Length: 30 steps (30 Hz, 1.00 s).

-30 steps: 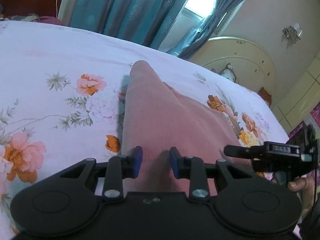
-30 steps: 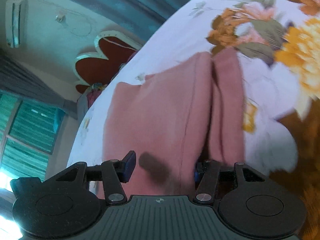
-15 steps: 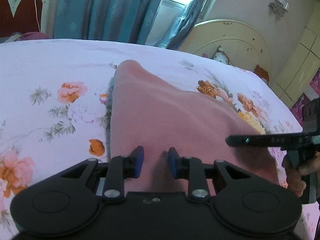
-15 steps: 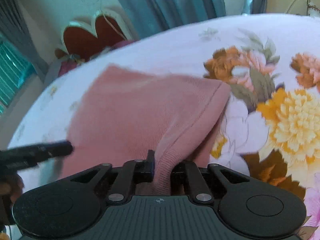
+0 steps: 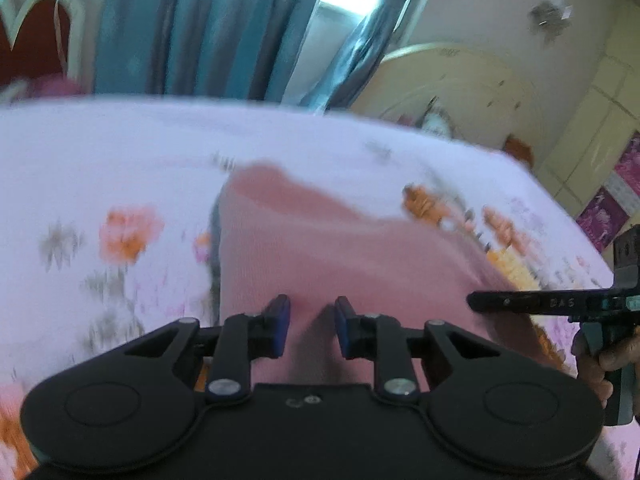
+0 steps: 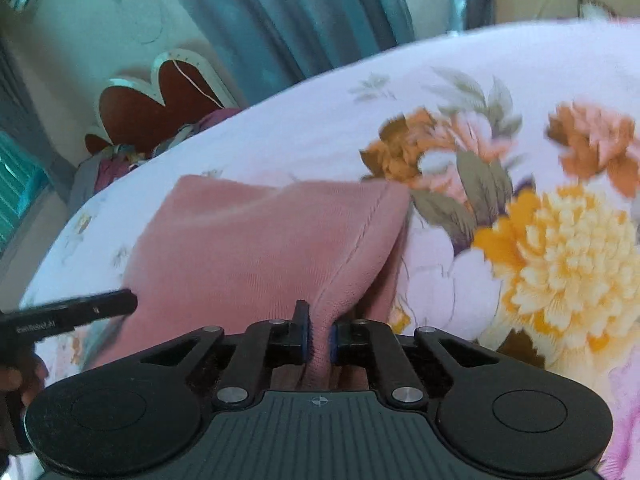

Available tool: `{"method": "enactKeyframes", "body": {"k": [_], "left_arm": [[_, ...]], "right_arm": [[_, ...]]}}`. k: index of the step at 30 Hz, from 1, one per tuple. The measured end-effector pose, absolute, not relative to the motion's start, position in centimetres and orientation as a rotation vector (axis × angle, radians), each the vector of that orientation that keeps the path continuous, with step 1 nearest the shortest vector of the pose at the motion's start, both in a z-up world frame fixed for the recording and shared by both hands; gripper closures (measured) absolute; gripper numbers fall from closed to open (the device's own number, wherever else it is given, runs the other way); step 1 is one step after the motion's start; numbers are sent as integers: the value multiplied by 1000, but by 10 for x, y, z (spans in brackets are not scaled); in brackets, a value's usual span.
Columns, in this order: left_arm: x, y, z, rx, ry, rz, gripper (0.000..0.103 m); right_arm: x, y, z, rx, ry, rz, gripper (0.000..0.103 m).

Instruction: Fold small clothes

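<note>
Left wrist view: pink garment (image 5: 320, 248) is seen spread on a floral bedsheet (image 5: 120, 152), running from the far middle of the bed down to the left gripper (image 5: 312, 326). A fold of the garment is pinched between the blue pads (image 5: 280, 320), which stand slightly apart with cloth bunched up in the gap; the picture is blurred. The right gripper (image 5: 472, 302) is seen from the side at the right edge, its tip at the garment's near right corner, held by a hand (image 5: 600, 360). Teal curtains (image 5: 200, 28) and a cream headboard (image 5: 460, 80) are visible behind the bed.

Right wrist view: the right gripper (image 6: 319, 338) is clamped on a raised ridge of the garment (image 6: 248, 248); the fingers are nearly together with a thin fold squeezed between the pads. The hem edge is pulled up off the bedsheet (image 6: 360, 80) towards the gripper, with the rest lying flat to the left. The left gripper (image 6: 132, 300) is seen at the left edge, its tip touching the garment's near left side. Large yellow and orange flowers are printed to the right of the garment.
</note>
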<state>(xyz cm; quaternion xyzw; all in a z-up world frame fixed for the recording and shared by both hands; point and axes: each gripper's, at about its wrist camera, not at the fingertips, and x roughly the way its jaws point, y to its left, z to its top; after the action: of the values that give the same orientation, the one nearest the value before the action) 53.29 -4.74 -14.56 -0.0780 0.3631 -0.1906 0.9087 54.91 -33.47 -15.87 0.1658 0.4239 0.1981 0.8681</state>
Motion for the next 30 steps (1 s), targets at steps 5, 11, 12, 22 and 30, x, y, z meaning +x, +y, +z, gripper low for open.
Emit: {"method": "enactKeyframes", "body": {"k": [5,11,12,22,30], "left_arm": [[564,-37,-144,-193,735,-384,75],[642,-38,-178,-273,892,-437,74],[641,-37,-173,-270,859,-432,74],[658,-71,-177,-149,828,-436,70],[668,-77,-156,-109,781,-393,70]], "right_arm": [[568,-346,-154,338,847,297,61],[600,-348,-165,190,910,163,62],[598,-347,-157,189,883,168,63],[624,-284,-153,163,844,379,63],[657,-268,-158,89,858,225,62]]}}
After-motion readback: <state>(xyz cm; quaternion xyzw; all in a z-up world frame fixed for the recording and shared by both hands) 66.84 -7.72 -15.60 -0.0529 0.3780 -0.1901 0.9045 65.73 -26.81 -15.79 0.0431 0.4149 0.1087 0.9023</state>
